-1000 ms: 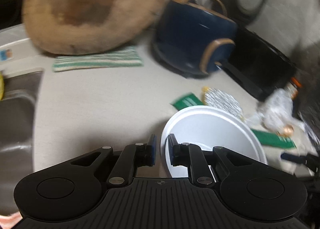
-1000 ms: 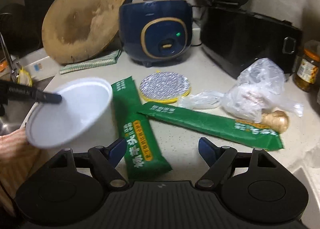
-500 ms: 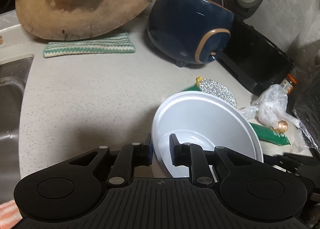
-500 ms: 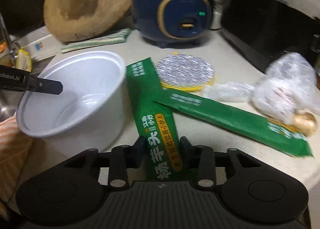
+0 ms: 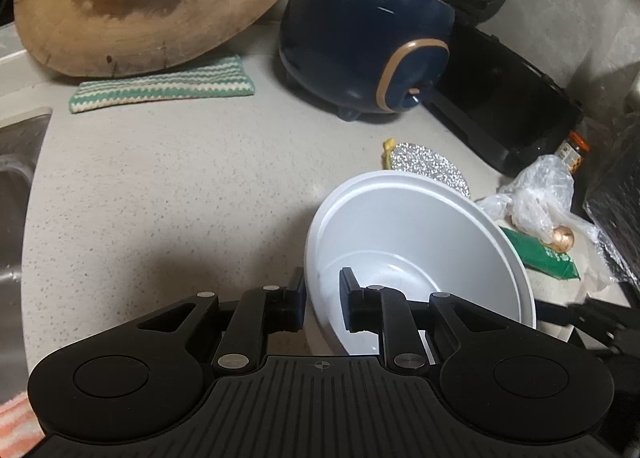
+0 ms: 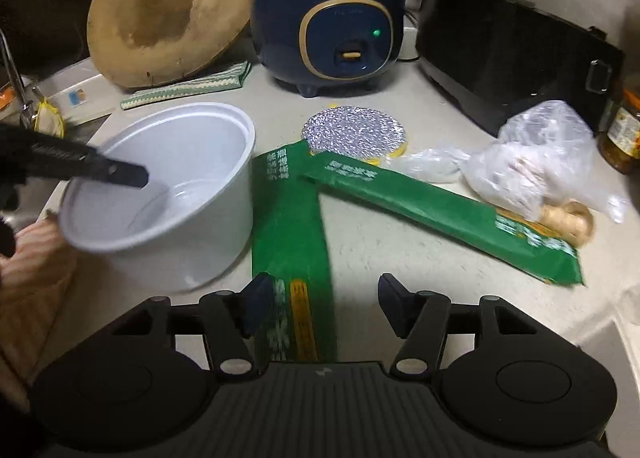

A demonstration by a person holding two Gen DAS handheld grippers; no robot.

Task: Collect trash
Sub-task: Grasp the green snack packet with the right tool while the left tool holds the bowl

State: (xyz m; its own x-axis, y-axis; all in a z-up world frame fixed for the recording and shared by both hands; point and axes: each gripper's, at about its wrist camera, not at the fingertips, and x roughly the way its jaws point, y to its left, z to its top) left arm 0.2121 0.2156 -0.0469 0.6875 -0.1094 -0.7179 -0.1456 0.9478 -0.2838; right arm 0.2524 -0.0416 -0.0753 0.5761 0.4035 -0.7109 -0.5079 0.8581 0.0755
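My left gripper [image 5: 322,290] is shut on the near rim of a white plastic bowl [image 5: 420,226], with one finger inside and one outside. In the right wrist view the bowl [image 6: 172,162] tilts toward the left gripper's finger [image 6: 120,172] inside it. A green wrapper [image 6: 288,226] lies beside the bowl, its near end between the jaws of my right gripper [image 6: 324,294]. Those jaws are opening; the left pad is at the wrapper's edge and the right pad stands apart. A second green wrapper [image 6: 440,210], a foil lid [image 6: 356,132] and a crumpled clear bag [image 6: 532,154] lie beyond.
A blue rice cooker [image 6: 328,18], a round wooden board [image 6: 168,14] and a black appliance [image 6: 512,58] line the back of the counter. A striped green cloth [image 6: 188,86] lies under the board. The sink [image 5: 16,198] is at the left, a jar [image 6: 624,138] at the far right.
The right jaws went from wide to nearly closed around the green wrapper and have widened again. The bowl has come lower and nearer the wrapper, still in the left gripper.
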